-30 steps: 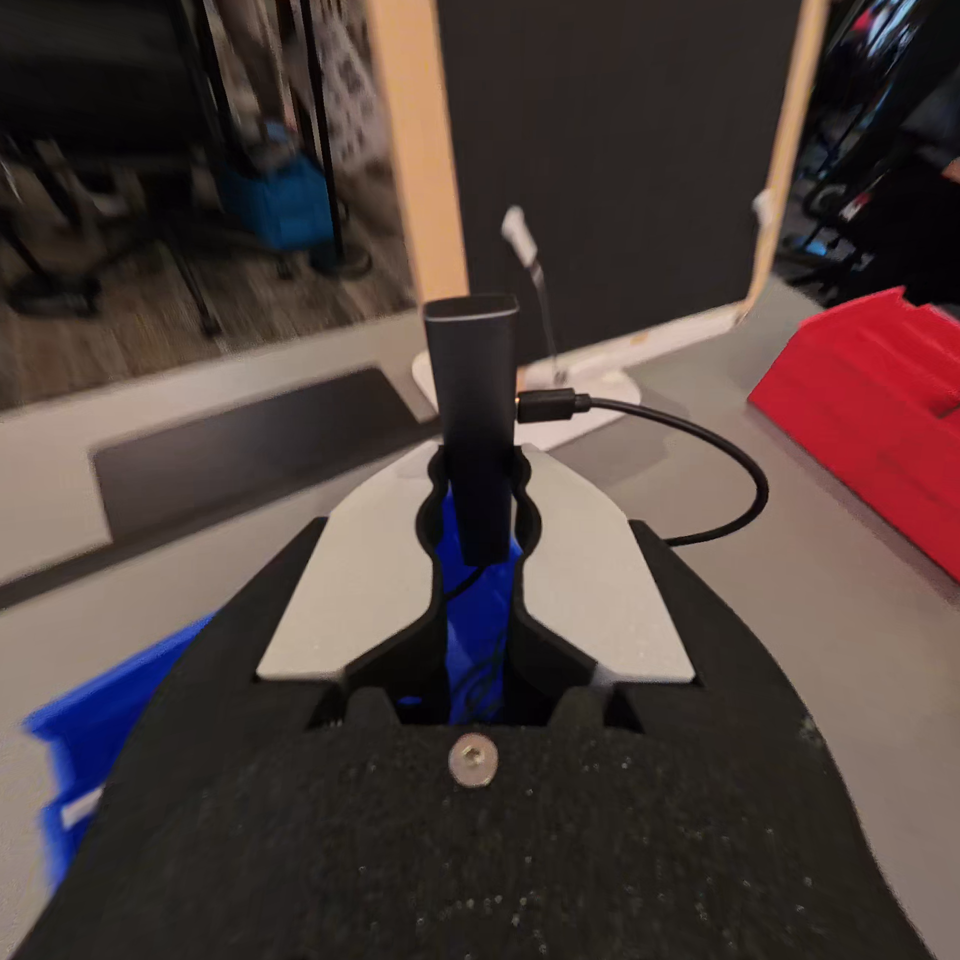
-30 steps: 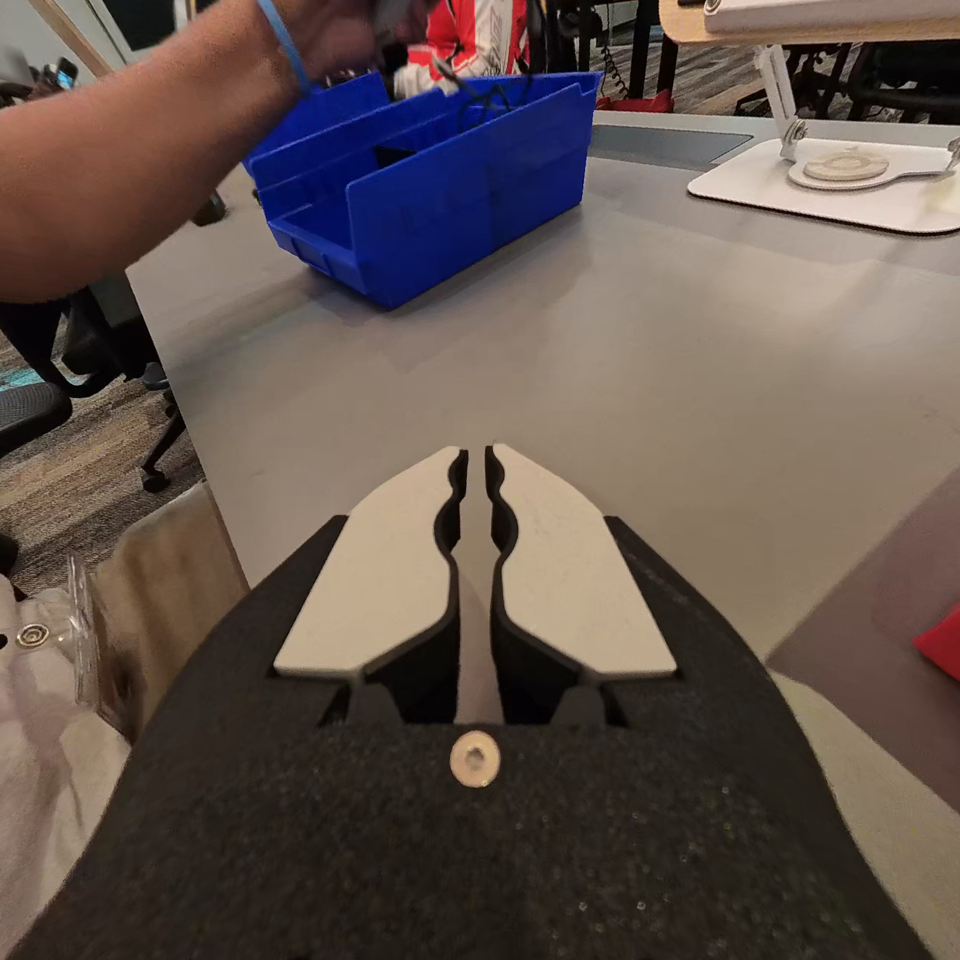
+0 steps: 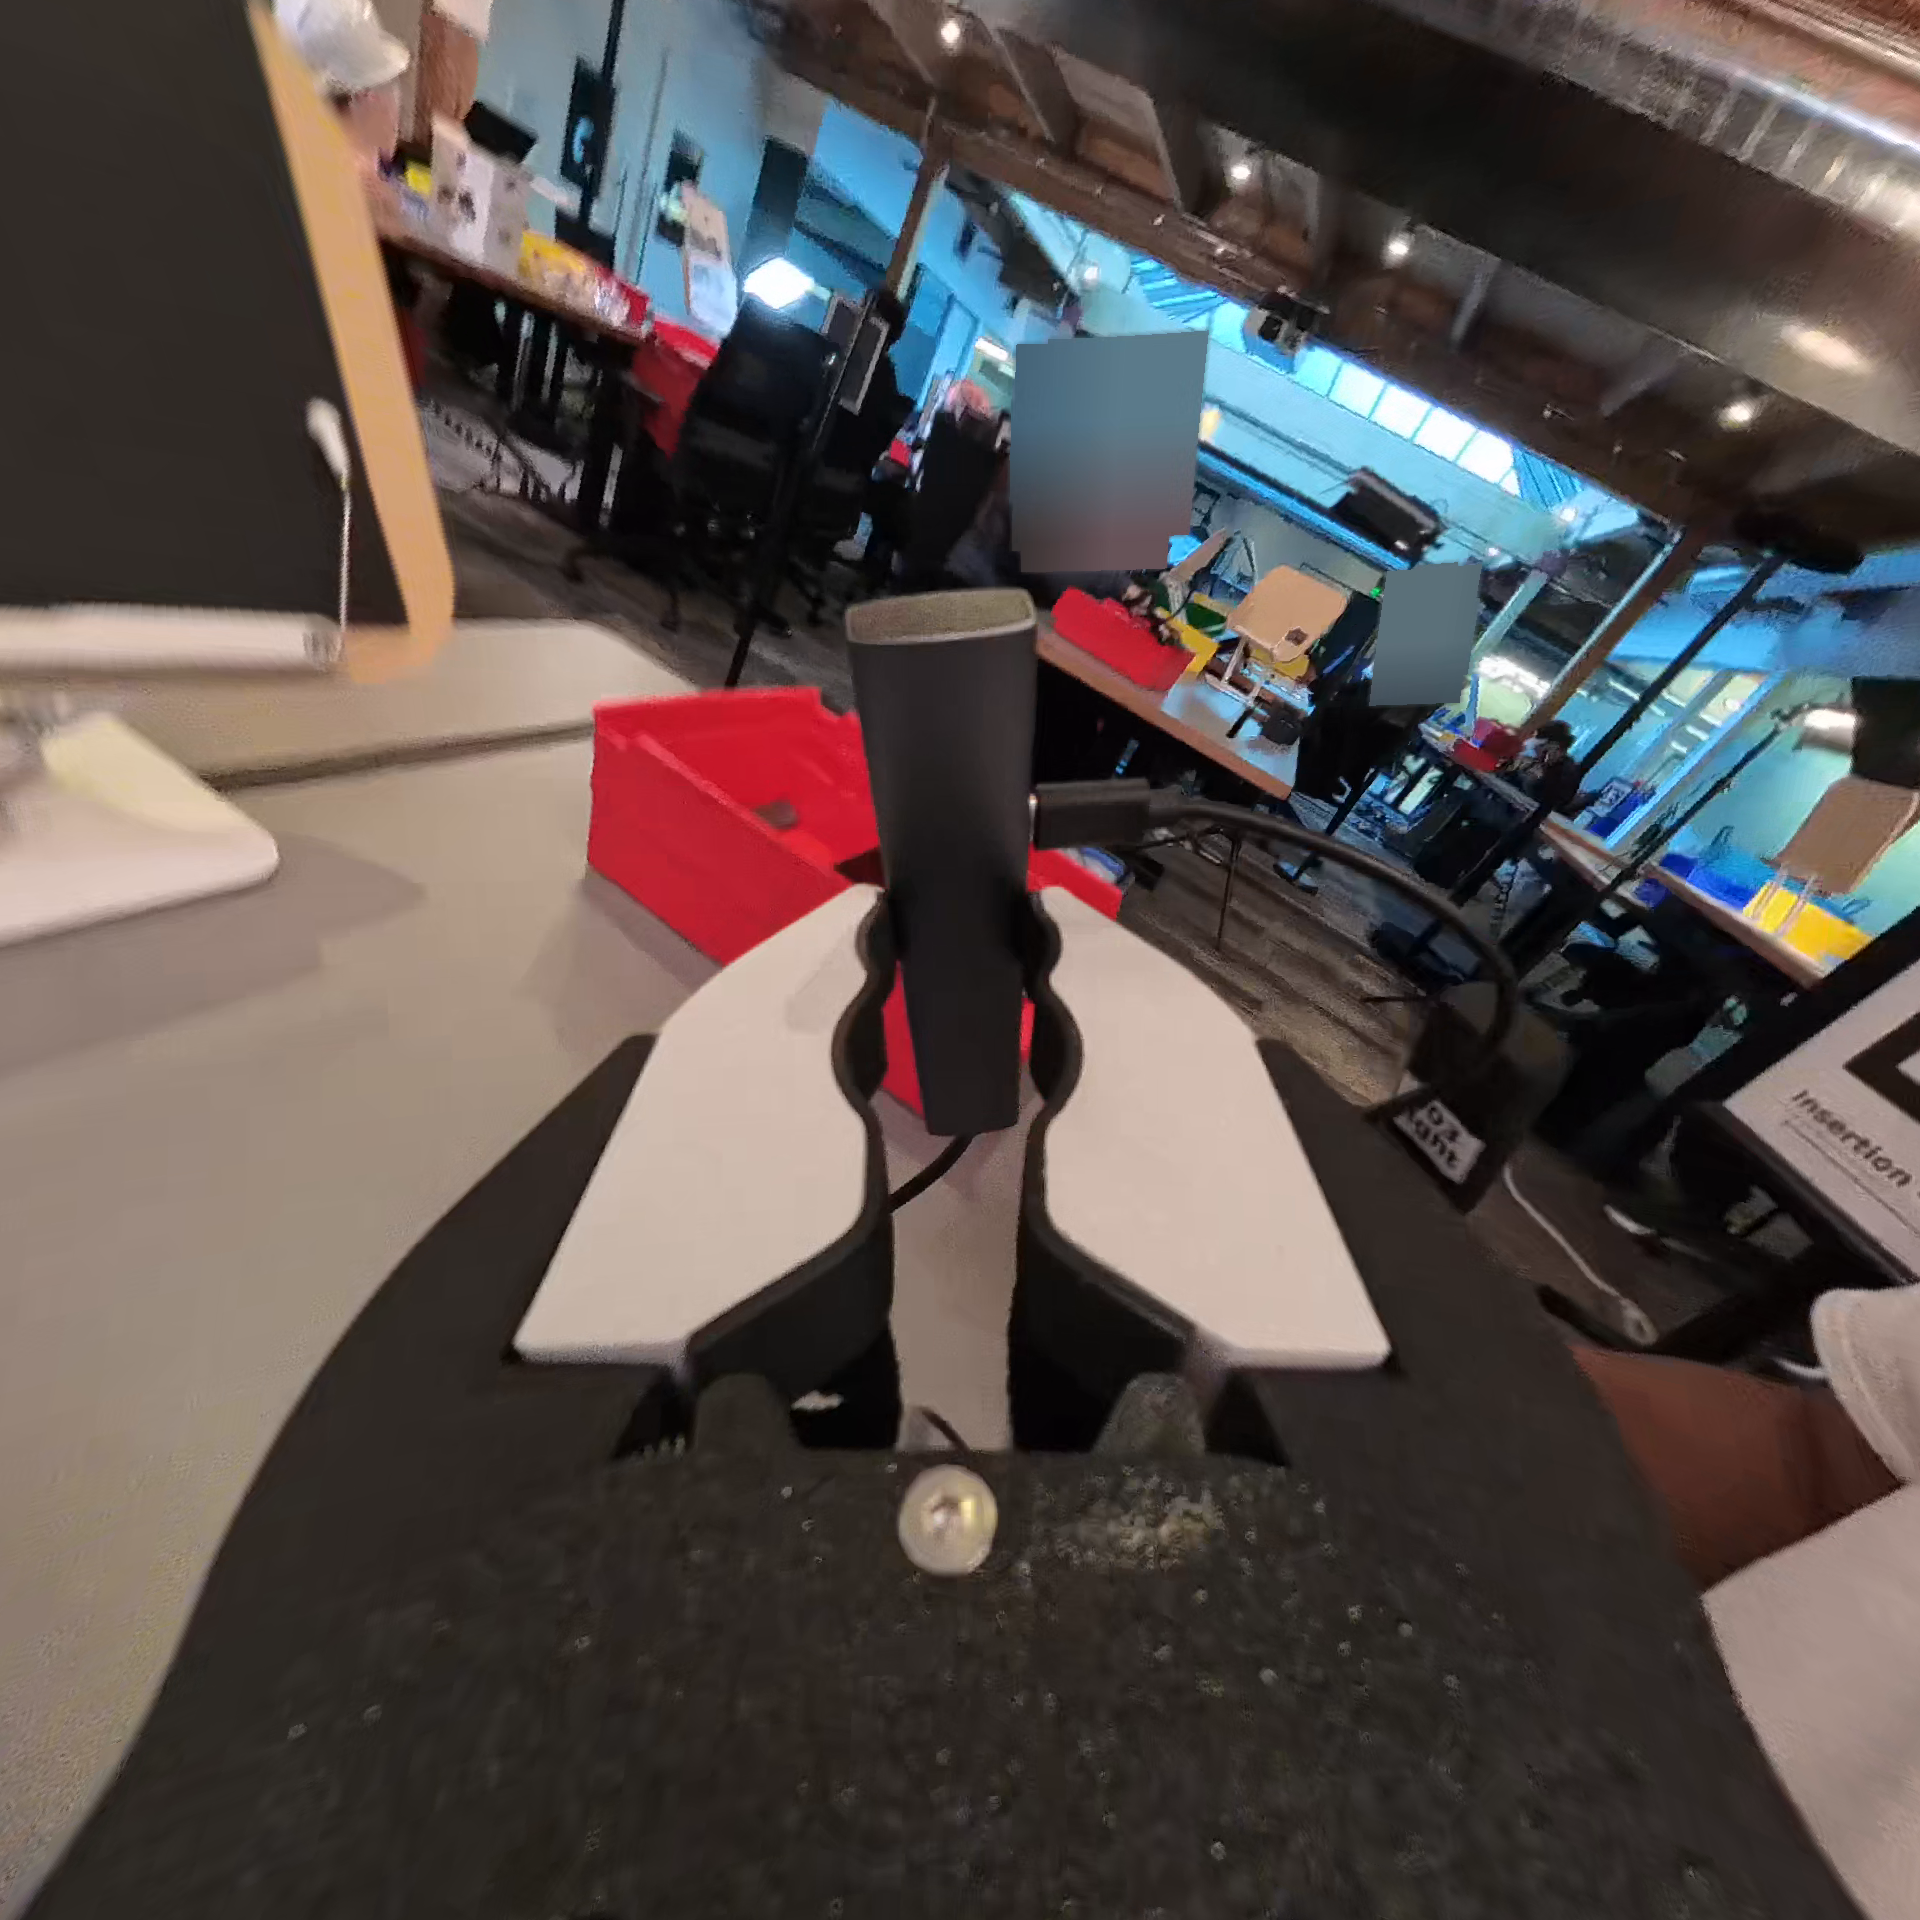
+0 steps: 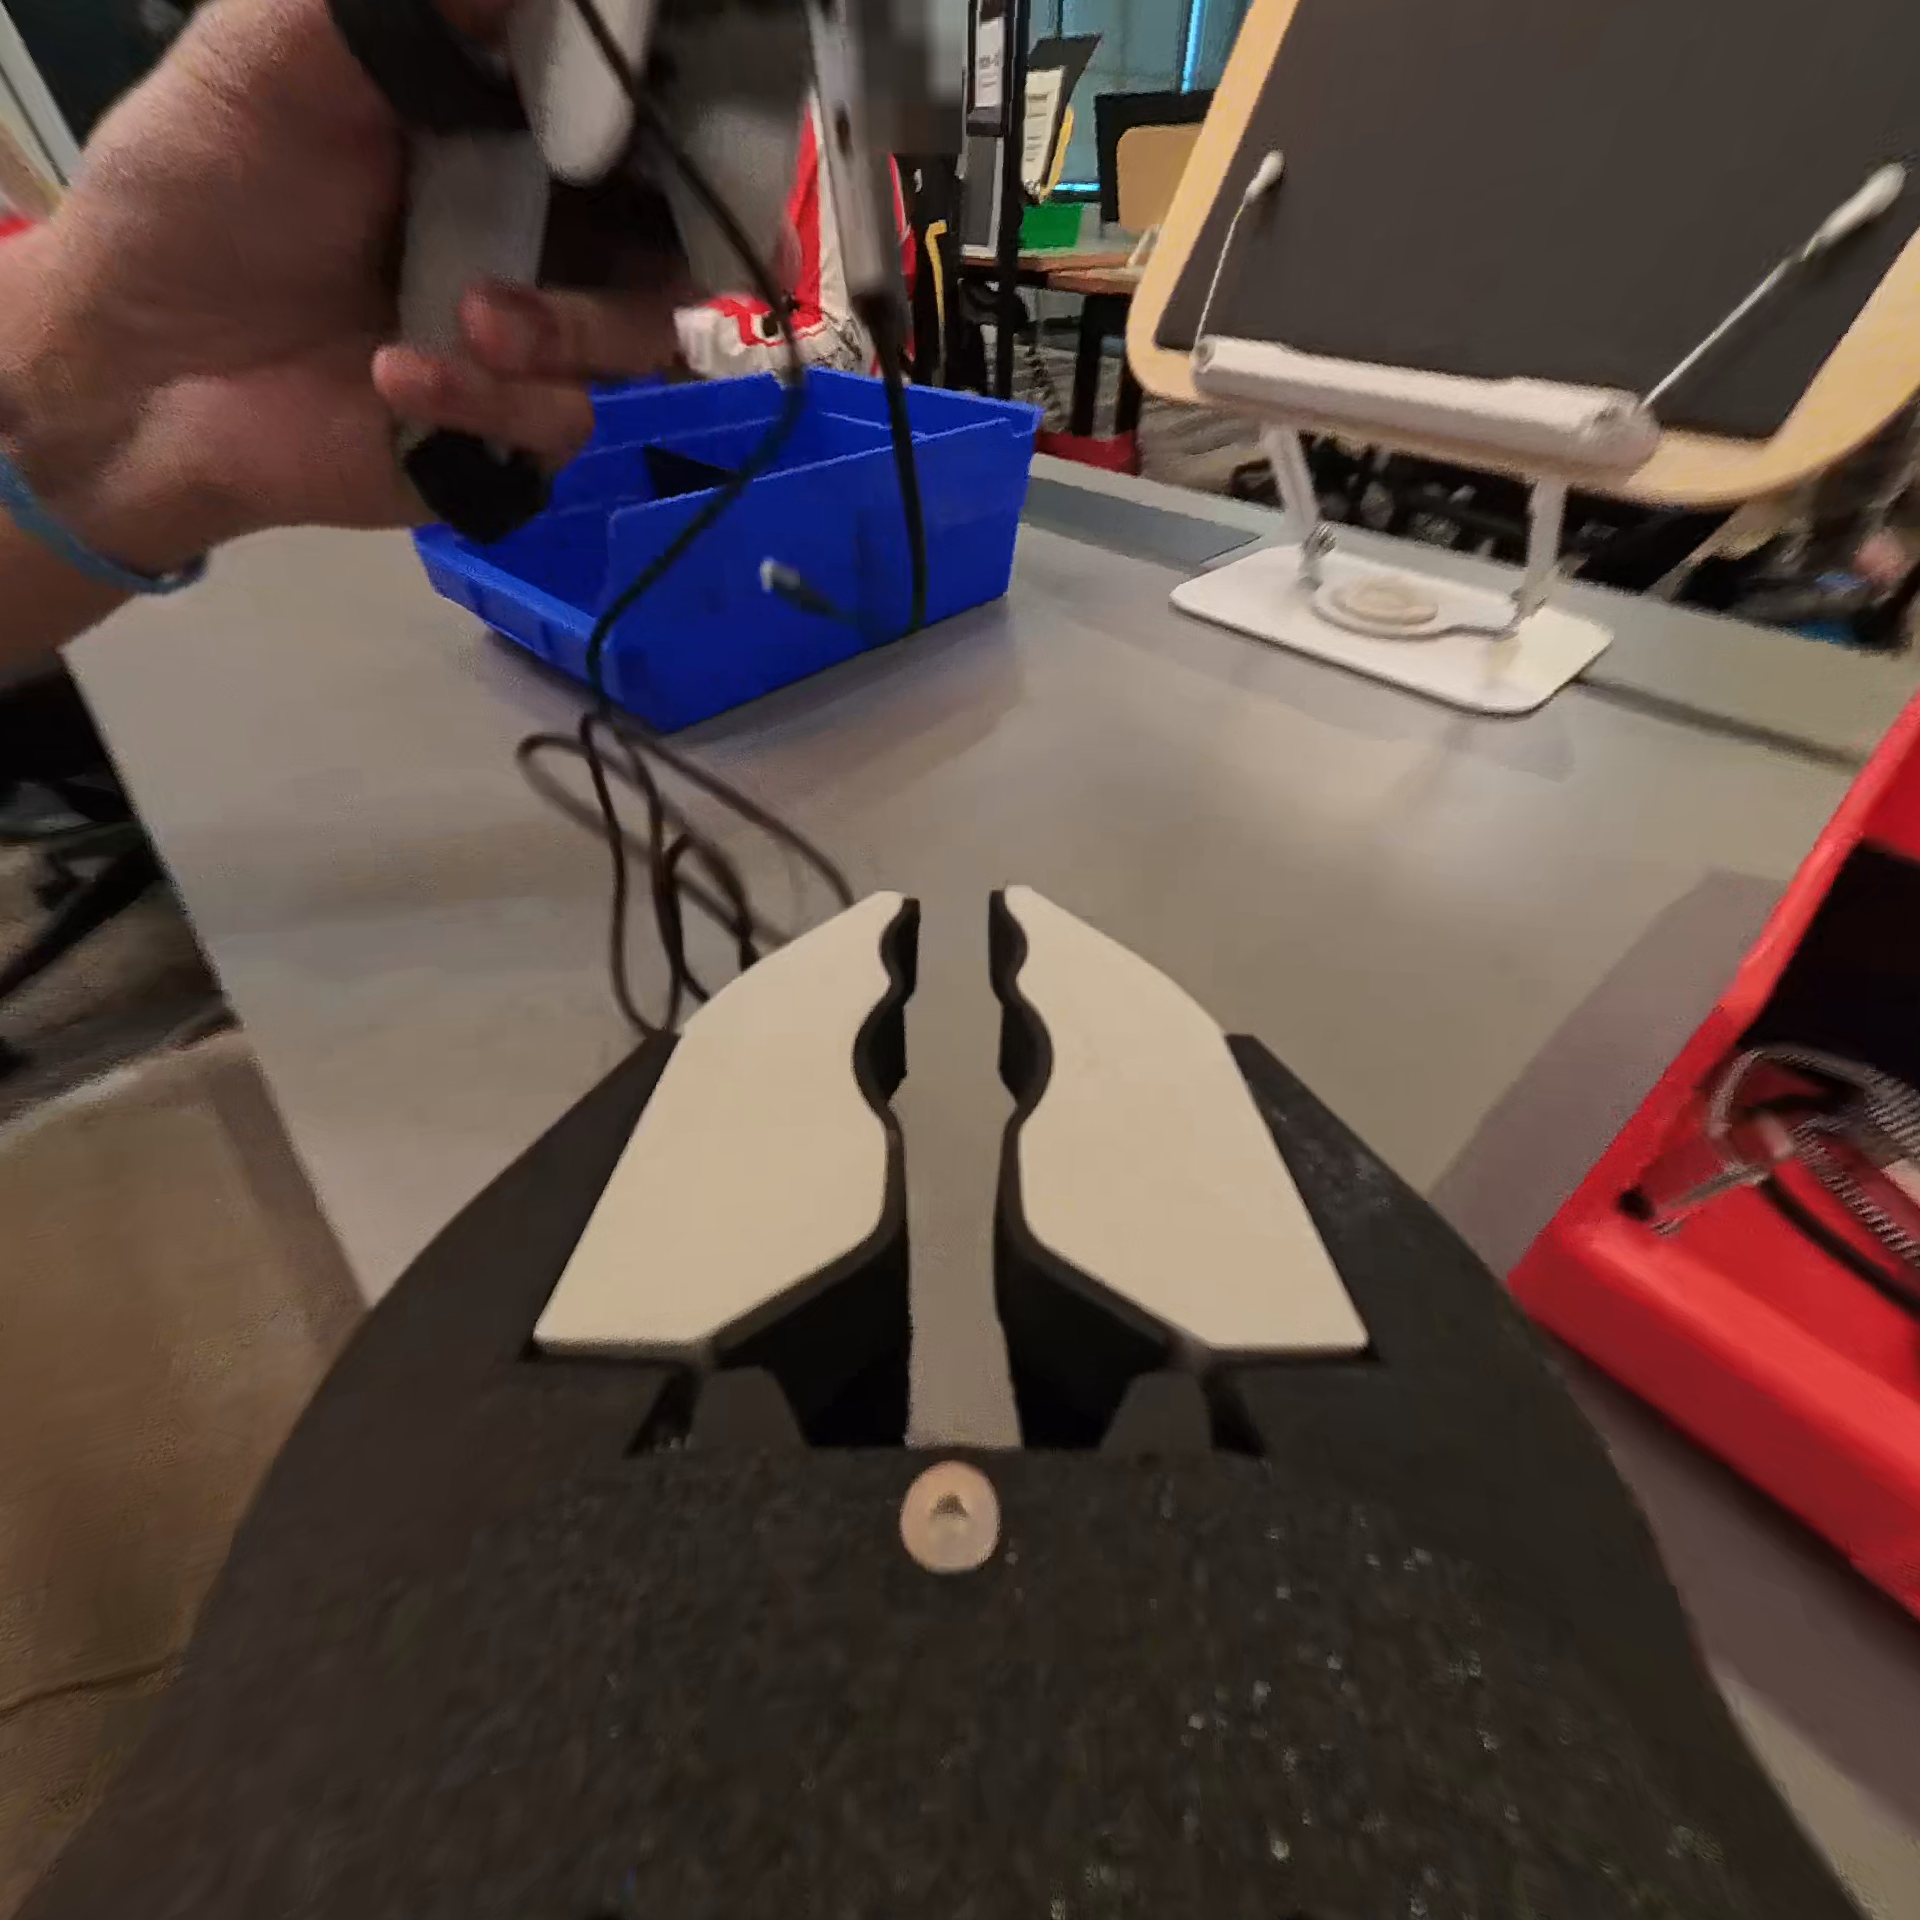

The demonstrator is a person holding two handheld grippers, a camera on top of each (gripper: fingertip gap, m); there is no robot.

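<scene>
The left tongs [image 3: 951,935] clamp one dark slim device [image 3: 948,831], held upright above the grey worktop [image 3: 260,1091], with one black cable [image 3: 1299,842] plugged into its side. One red bin [image 3: 717,810] sits just beyond. The right tongs [image 4: 953,914] hover empty, narrowly parted, near the cable's coils; one blue bin [image 4: 831,561] and one tilted stand [image 4: 1507,260] lie farther off.

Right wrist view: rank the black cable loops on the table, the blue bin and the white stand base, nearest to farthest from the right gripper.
From the right gripper:
1. Black cable loops, on the table just ahead-left of the fingertips.
2. Blue bin, farther back, left of centre.
3. White stand base, back right; only slightly beyond the bin.
</scene>
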